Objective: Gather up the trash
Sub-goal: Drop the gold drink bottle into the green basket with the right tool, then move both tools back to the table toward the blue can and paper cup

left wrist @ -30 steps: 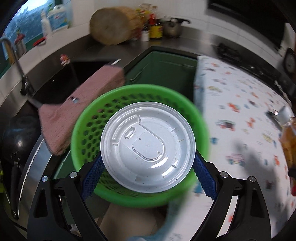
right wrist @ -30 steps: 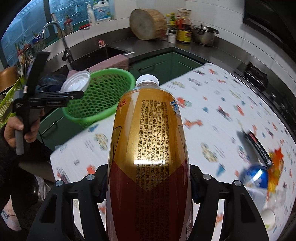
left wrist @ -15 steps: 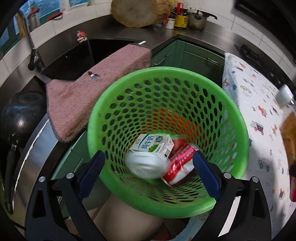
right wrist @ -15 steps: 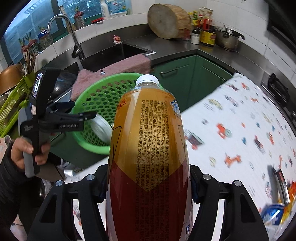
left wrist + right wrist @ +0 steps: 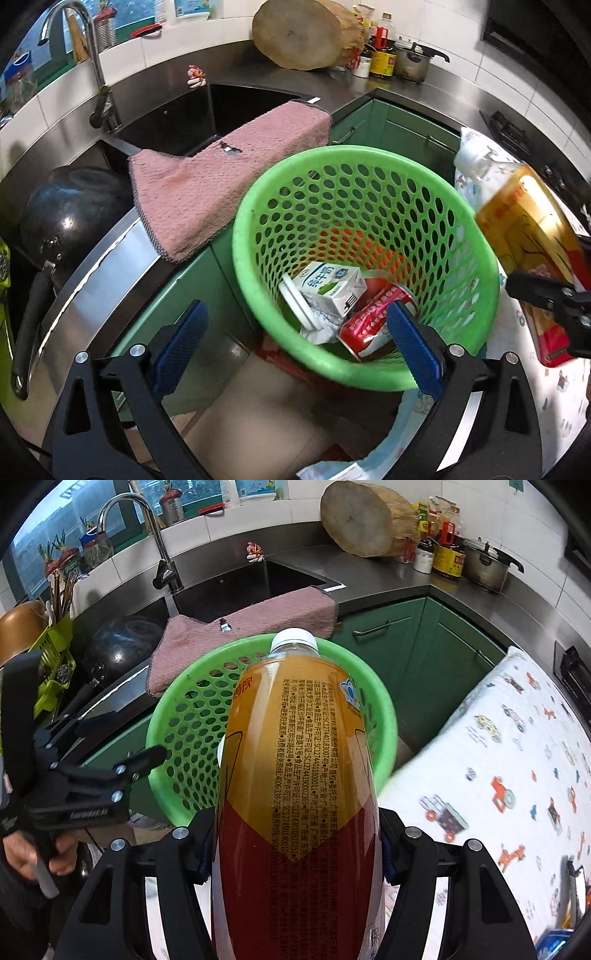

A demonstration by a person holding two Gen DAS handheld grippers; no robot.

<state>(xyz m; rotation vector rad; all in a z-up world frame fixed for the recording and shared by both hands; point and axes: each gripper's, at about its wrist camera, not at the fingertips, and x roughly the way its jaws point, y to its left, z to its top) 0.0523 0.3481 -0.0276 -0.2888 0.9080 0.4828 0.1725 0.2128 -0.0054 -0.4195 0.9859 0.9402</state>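
A green perforated basket (image 5: 240, 236) holds a milk carton (image 5: 328, 284), a white plastic lid (image 5: 295, 302) and a red can (image 5: 373, 317). My left gripper (image 5: 295, 339) hovers over the basket's near rim, open, with nothing between its blue pads (image 5: 181, 332). My right gripper (image 5: 295, 849) is shut on a large amber drink bottle (image 5: 295, 757) with a white cap. The bottle tilts forward with its cap over the basket (image 5: 184, 746). In the left wrist view the bottle (image 5: 517, 225) comes in from the right, beside the rim. A hand (image 5: 37, 853) holds the left gripper (image 5: 92, 760) left of the basket.
A pink towel (image 5: 221, 184) hangs over the sink edge just behind the basket. A black wok (image 5: 70, 218) sits at the left. The table with a cartoon-print cloth (image 5: 498, 775) lies to the right. Green cabinets (image 5: 406, 646) stand behind, and a cardboard box (image 5: 258, 406) is below.
The white lid left my left gripper and dropped into the basket, and the left jaws opened wider. My right gripper carried the bottle from over the table to the basket.
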